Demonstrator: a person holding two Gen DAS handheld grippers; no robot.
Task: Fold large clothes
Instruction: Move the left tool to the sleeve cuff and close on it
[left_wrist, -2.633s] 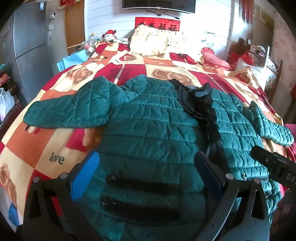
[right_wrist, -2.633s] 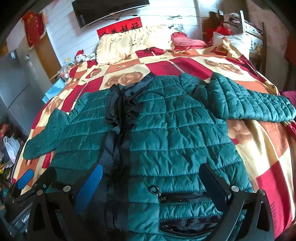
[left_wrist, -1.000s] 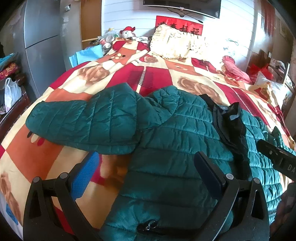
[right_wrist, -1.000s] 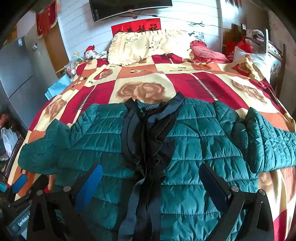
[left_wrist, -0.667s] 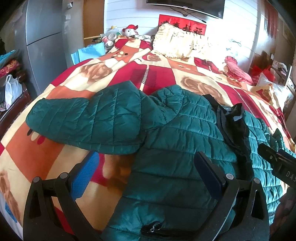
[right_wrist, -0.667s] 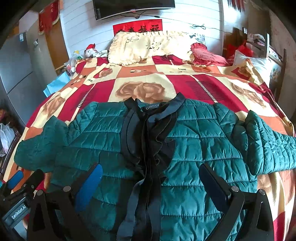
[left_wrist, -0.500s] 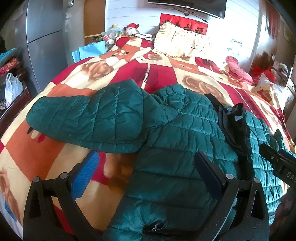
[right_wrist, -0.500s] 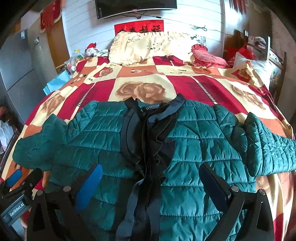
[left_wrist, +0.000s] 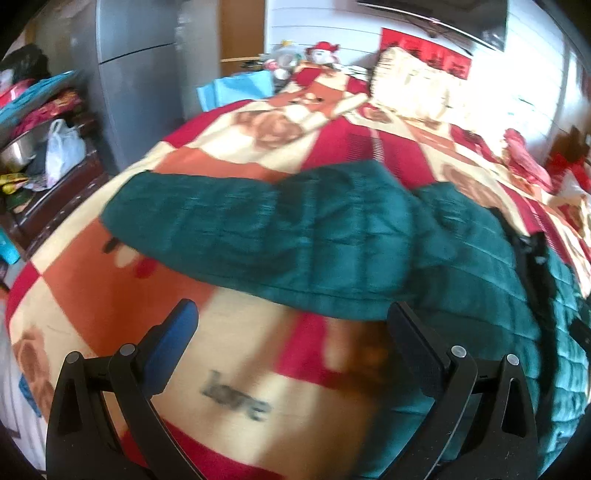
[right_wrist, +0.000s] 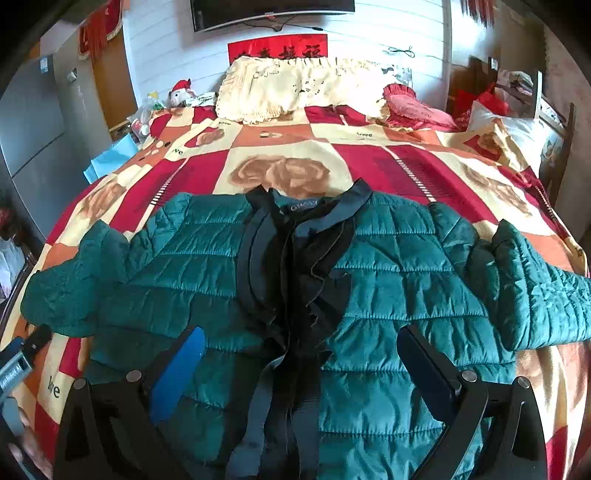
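Nothing is folded yet: I see the jacket (right_wrist: 388, 266) spread flat on the bed (right_wrist: 369, 158), sleeves out. Both left gripper (left_wrist: 291, 332) and right gripper (right_wrist: 301, 354) hover with jaws apart, empty.

Ahead of the right tool (right_wrist: 301, 354), the quilted jacket (right_wrist: 399, 266) is showing a slightly glossy, stitched green cloth, with matt black fabric trim (right_wrist: 295, 258) running down its front. Beneath it, the bed blanket (right_wrist: 288, 162) is looking soft and matt. Both tools are showing matt black plastic arms; the left tool (left_wrist: 291, 328) is carrying a smooth blue pad (left_wrist: 173, 339).
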